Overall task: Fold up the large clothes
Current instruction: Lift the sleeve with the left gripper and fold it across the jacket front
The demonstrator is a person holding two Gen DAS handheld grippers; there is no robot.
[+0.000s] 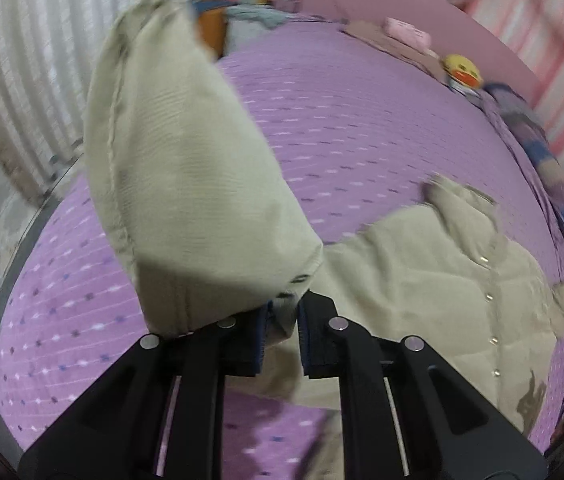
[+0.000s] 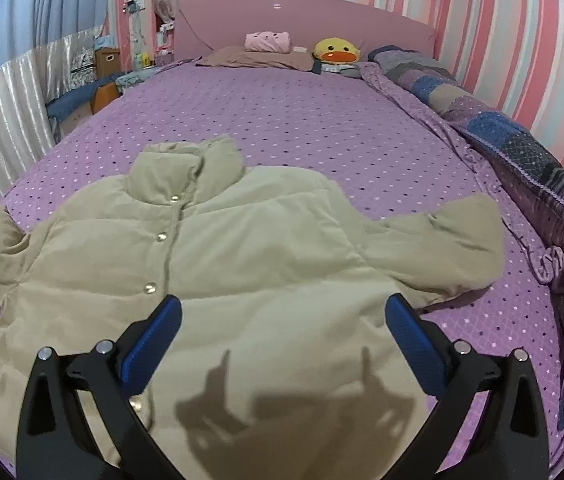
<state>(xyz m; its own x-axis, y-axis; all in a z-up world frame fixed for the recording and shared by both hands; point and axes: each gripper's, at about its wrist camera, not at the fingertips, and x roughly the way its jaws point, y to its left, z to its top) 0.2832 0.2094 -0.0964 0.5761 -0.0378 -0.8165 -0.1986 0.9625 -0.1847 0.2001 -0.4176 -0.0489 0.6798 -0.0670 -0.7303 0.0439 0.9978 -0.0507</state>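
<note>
The beige jacket (image 2: 217, 280) lies front-up on the purple bed (image 2: 322, 120), collar toward the headboard. The left gripper (image 1: 282, 312) is clenched on the cuff of one sleeve (image 1: 185, 160), lifted, probably to fold it across the jacket. The right gripper (image 2: 282, 320) hangs over the jacket, jaws spread, holding nothing.

Left gripper (image 1: 282, 312): black two-finger frame with blue ribbed pads, jaws drawn close, narrow gap between pads pinching fold of beige padded fabric sleeve (image 1: 185, 168); sleeve lifted, draped up and over left finger. View blurred.

Right gripper (image 2: 282, 320): same black frame, blue pads, jaws spread wide, nothing between them; fingers angled forward and down, hovering above cloth, casting own shadow below. No contact visible.
</note>
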